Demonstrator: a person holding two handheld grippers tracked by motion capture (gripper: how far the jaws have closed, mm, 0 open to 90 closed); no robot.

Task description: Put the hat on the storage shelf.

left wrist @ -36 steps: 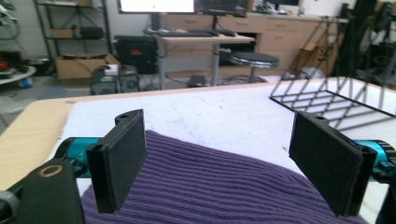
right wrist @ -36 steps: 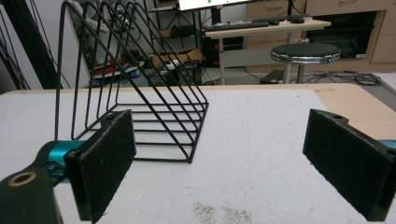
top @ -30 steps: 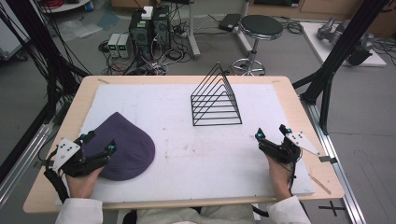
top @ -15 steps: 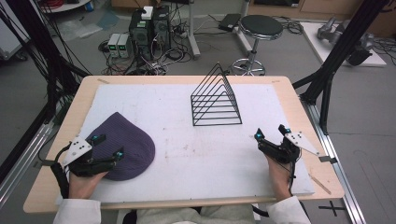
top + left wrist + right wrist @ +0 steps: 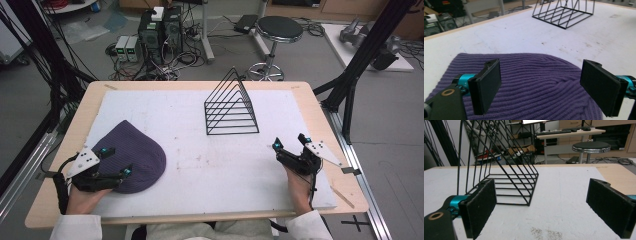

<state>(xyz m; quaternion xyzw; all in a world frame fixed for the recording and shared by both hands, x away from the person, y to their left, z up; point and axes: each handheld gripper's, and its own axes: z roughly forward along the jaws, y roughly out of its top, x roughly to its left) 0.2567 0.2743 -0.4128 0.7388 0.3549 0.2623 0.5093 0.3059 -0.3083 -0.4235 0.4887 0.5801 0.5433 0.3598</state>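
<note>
A purple knitted beanie (image 5: 131, 152) lies flat at the near left of the white mat. My left gripper (image 5: 116, 161) hovers over its near edge, open, with one jaw at each side of the knit (image 5: 541, 82) and nothing held. A black wire triangular rack (image 5: 230, 107) stands upright at the middle of the mat, also seen ahead in the right gripper view (image 5: 499, 167). My right gripper (image 5: 290, 144) rests open near the front right, pointing toward the rack, its pads (image 5: 480, 207) bare.
The white mat (image 5: 210, 165) covers most of a wooden table (image 5: 325, 125). Black frame posts stand at both table sides. A stool (image 5: 280, 30), computer boxes (image 5: 160, 30) and cables sit on the floor behind.
My left gripper has moved right and a little toward the near edge, now over the beanie's near side. The right gripper has barely moved.
</note>
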